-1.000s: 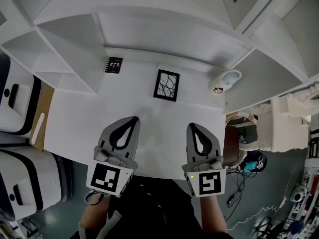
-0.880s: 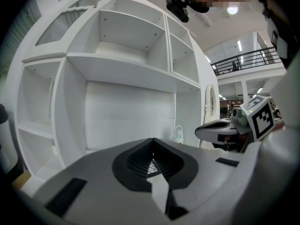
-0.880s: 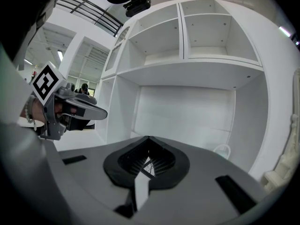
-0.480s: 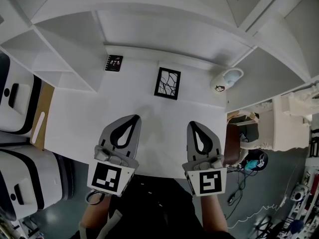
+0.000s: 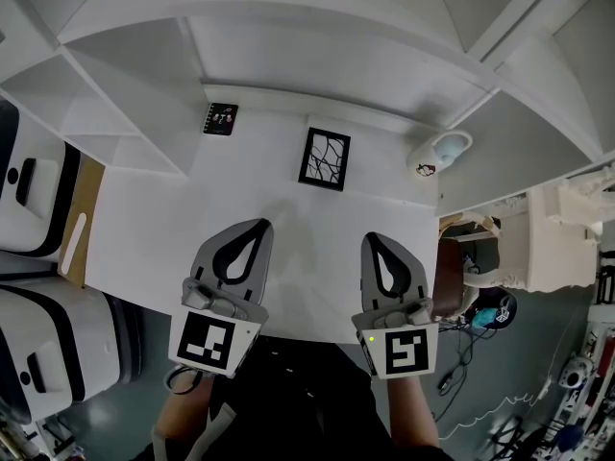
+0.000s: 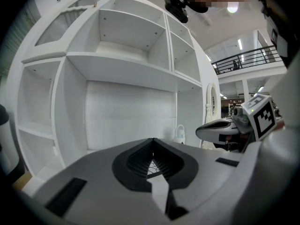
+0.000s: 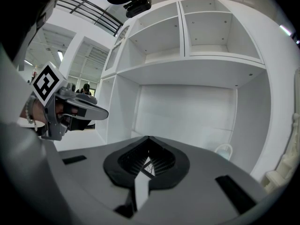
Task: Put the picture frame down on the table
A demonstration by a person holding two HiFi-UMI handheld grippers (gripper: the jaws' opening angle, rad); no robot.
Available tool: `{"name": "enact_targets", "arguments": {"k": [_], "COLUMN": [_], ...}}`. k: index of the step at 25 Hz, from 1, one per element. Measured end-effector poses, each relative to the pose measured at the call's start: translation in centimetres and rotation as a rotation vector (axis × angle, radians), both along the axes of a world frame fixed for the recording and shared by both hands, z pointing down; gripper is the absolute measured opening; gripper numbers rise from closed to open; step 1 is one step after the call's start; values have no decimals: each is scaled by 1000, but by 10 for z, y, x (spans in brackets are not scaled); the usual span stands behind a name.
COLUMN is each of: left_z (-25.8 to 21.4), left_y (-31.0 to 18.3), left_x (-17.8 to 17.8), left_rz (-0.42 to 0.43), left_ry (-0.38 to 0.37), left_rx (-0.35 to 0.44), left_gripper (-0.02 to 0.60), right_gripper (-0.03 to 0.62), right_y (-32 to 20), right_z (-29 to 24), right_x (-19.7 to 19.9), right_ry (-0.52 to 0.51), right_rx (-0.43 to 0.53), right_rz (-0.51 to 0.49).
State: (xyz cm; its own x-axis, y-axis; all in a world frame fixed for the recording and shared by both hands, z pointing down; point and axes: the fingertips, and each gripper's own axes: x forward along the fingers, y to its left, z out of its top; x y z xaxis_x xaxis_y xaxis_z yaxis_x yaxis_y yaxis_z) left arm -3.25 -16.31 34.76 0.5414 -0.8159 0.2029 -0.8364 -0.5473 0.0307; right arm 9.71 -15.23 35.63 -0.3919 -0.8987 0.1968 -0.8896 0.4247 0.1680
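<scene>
The picture frame [image 5: 324, 159], black with a white branch pattern, is on the white table [image 5: 163, 229] near the back wall; it looks upright. Both grippers hover over the table's front half, well short of the frame. My left gripper [image 5: 258, 226] is shut with nothing in it, and so is my right gripper [image 5: 372, 240]. In the left gripper view a sliver of the frame [image 6: 151, 165] shows past the closed jaws of the left gripper [image 6: 152, 139]. The right gripper view shows the same frame [image 7: 147, 166] behind the right gripper [image 7: 148, 137].
A small black card [image 5: 221, 120] lies at the back left of the table. A white mug [image 5: 437, 154] stands at the back right. White shelving [image 5: 317, 56] rises behind the table. Black-and-white machines [image 5: 38, 200] stand to the left.
</scene>
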Motion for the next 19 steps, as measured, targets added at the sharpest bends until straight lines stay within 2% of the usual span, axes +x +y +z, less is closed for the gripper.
{"name": "enact_targets", "arguments": {"k": [19], "left_z": [5], "left_y": [-2], "left_x": [2], "left_rz": [18], "left_ry": [5], "left_rx": [-15], "left_gripper": [2], "right_gripper": [2], "right_y": [-2], "right_z": [6], "right_x": [-8], "right_ry": [21], "right_rx": [-6], "right_rz": [-36]}}
